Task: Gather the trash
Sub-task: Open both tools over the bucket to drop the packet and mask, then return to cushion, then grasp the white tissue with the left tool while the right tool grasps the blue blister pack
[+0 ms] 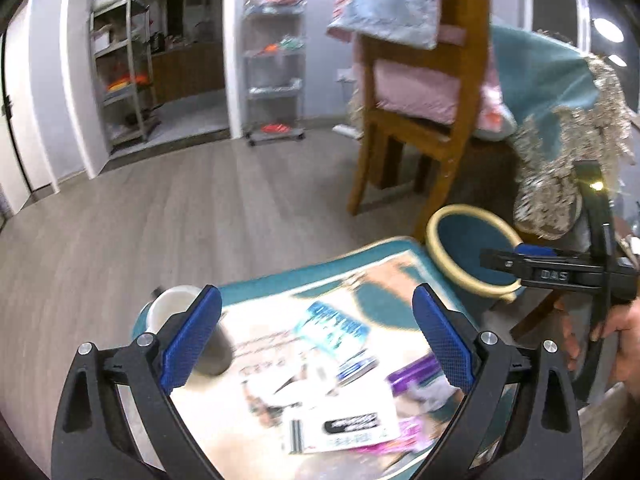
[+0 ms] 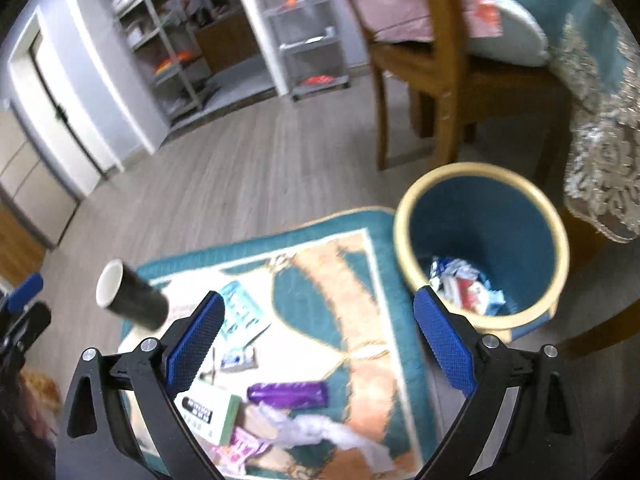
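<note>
Both grippers, left gripper point(image 1: 316, 336) and right gripper point(image 2: 316, 340), gape empty above wrappers point(image 2: 240, 356) littering the rug point(image 2: 360, 280), bin point(image 2: 480, 240) at two o'clock; the lying cup point(image 2: 132, 300) could roll if nudged.

Little can be read, since the pictures are blurred. In the left wrist view, the black body of the right tongs point(image 1: 516, 258) carries raised letters that look like "DAS". The white card point(image 1: 344, 426) on the rug bears a black label and a barcode, and the blue packet point(image 1: 334, 330) bears pale lettering; none of these can be made out.
</note>
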Tool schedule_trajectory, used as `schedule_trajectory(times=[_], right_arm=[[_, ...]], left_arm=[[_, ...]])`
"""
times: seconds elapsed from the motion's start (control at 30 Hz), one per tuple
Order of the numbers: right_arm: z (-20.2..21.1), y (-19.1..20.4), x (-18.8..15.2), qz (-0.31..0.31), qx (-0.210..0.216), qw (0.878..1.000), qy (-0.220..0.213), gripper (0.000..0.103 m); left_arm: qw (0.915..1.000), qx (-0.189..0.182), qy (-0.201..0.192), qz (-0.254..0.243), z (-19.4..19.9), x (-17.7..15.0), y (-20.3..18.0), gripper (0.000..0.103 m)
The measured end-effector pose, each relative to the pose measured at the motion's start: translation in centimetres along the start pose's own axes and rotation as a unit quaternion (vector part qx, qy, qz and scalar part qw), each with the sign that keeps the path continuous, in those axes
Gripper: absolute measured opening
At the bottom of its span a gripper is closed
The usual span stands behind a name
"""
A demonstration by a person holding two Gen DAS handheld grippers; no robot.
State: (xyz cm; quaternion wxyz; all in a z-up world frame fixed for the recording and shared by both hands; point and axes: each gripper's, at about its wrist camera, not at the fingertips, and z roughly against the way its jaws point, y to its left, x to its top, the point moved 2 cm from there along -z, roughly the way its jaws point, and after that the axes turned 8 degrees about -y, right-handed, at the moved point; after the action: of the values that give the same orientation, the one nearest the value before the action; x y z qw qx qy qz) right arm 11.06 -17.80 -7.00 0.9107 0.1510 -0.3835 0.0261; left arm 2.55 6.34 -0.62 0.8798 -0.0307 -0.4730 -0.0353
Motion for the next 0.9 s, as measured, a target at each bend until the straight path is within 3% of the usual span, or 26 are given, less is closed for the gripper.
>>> schedule_trajectory(times=[0.17, 0.33, 0.4, 0.43, 0.6, 0.7, 0.9], right_arm=[[-2.3, 1.8, -0.7, 0.004, -0.008, 1.000, 0.027, 0.095], [-4.4, 2.5, -1.6, -0.027, 0.007, 0.999, 0.028, 0.097], [-6.7, 3.2, -2.3, -0.011, -0.006, 0.997, 0.071, 0.097], [-7.1, 3.4, -2.4, -0.013, -0.002, 0.997, 0.072, 0.097], [-9.6, 4.5, -2.8, 0.004, 0.007, 0.996, 0.087, 0.097], [-10.7, 5.3, -2.8, 0.044, 0.005, 0.995, 0.086, 0.097], [-12.2, 5.7, -2.7, 0.068, 0.008, 0.994, 0.090, 0.097]], left_arm=[[0.9989, 0.025, 0.031, 0.027, -1.1, -1.7, 3.4, 0.094], [0.9955, 0.021, 0.077, 0.052, -3.6, -3.8, 4.6, 0.094], [0.9935, 0.021, 0.094, 0.060, -4.6, -4.7, 4.8, 0.094], [0.9925, 0.019, 0.103, 0.063, -5.1, -5.1, 4.8, 0.094], [0.9907, 0.014, 0.129, 0.041, -7.1, -7.1, 4.1, 0.094], [0.9842, 0.023, 0.175, 0.015, -9.1, -9.3, 3.4, 0.094], [0.9761, 0.020, 0.216, 0.015, -12.2, -11.3, 2.9, 0.092]])
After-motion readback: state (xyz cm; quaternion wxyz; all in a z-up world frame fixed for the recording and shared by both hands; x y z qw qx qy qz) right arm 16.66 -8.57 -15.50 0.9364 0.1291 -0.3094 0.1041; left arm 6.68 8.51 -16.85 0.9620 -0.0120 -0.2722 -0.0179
